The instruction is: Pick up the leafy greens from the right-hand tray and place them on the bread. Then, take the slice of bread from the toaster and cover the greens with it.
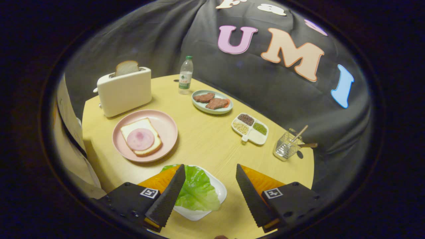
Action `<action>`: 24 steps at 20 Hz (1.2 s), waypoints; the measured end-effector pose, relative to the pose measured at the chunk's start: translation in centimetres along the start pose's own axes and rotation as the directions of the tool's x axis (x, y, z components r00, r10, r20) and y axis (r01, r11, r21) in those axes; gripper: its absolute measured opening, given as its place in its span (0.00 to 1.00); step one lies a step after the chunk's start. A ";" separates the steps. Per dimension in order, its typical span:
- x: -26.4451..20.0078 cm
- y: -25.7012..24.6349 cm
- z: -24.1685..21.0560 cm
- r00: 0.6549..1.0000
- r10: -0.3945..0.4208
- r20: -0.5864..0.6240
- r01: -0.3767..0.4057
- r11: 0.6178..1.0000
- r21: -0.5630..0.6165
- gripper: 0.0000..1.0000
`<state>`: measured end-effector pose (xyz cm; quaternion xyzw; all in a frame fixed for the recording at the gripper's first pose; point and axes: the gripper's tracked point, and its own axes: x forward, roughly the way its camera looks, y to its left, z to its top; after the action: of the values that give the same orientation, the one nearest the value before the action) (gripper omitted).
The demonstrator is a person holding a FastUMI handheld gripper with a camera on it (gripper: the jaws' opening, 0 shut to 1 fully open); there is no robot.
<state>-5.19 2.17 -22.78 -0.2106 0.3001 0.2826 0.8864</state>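
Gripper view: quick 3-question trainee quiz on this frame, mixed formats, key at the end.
1. True or false: the gripper jaws are shut on the lettuce.
2. What lies on the bread on the pink plate? A) steak B) round pink meat slice C) lettuce
3. Fill in: a bread slice sticks up from the ______.

Key:
1. False. The jaws stand open, the lettuce lies between them on its white tray.
2. B, the meat slice.
3. toaster.
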 end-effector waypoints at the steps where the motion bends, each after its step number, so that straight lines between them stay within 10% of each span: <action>1: 0.4 0.4 -0.8 1.000 0.013 -0.024 -0.013 1.000 -0.011 0.99; 15: 4.1 2.8 -8.1 0.962 0.119 -0.246 -0.130 0.991 -0.032 0.97; 22: 4.8 3.1 -9.4 0.932 0.200 -0.304 -0.141 0.969 0.203 0.93; 24: 4.4 3.0 -9.5 0.936 0.182 -0.300 -0.129 0.974 0.187 0.76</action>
<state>-8.09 0.86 -33.16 -0.1548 0.4757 0.2890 0.8162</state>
